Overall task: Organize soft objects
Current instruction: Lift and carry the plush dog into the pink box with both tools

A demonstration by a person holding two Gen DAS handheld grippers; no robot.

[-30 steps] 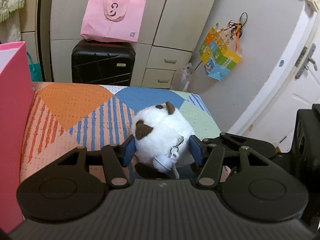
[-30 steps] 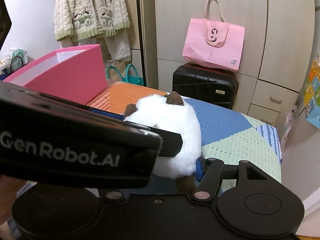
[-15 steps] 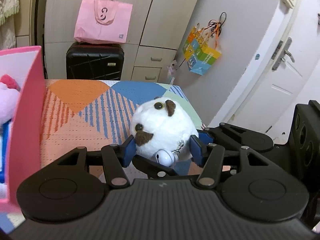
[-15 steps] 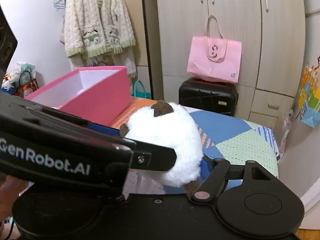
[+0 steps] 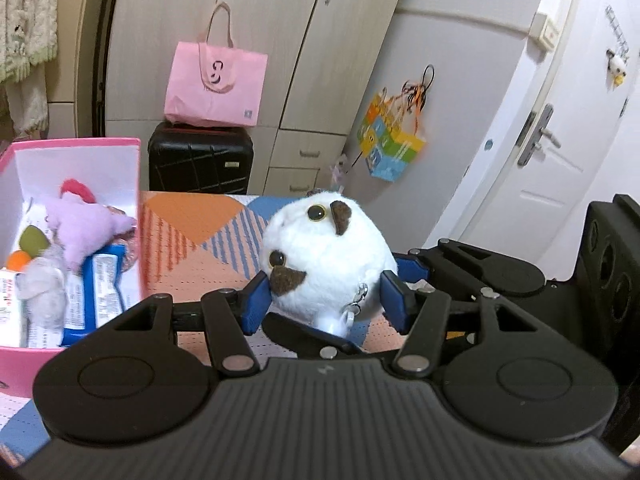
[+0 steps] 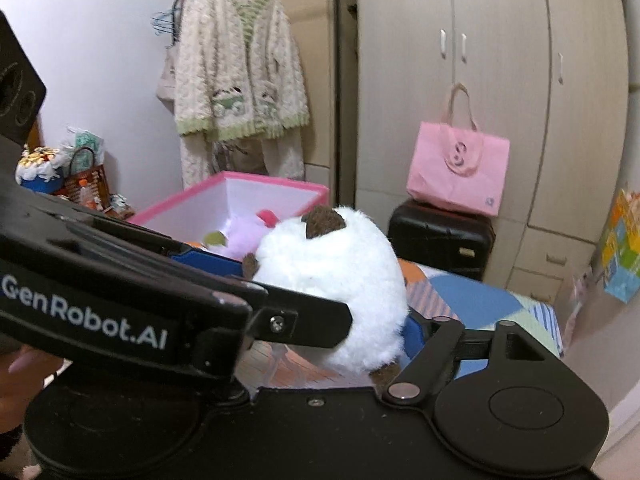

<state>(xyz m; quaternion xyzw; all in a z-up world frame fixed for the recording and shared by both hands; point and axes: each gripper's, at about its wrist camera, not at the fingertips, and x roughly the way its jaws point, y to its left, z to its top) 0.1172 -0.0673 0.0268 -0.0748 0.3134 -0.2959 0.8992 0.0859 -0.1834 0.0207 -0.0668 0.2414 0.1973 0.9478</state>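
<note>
A round white plush toy [image 5: 328, 256] with brown patches is held off the patterned bedspread [image 5: 192, 220] by both grippers. My left gripper [image 5: 322, 300] is shut on it, blue pads at its two sides. My right gripper [image 6: 332, 312] is shut on it too; the plush [image 6: 332, 280] fills its jaws and its left finger is hidden behind the left gripper's body. A pink box [image 5: 136, 184] to the left holds a purple plush [image 5: 84, 224] and several other soft items. The box also shows in the right wrist view [image 6: 248, 192].
A black suitcase [image 5: 200, 160] with a pink tote bag [image 5: 216, 88] on top stands beyond the bed by the wardrobe. A colourful bag [image 5: 392, 148] hangs on the wall at right. A knitted cardigan [image 6: 240, 80] hangs at left.
Both grippers have lifted the white plush up off the bedspread and carried it left toward the pink box, whose inside now shows.
</note>
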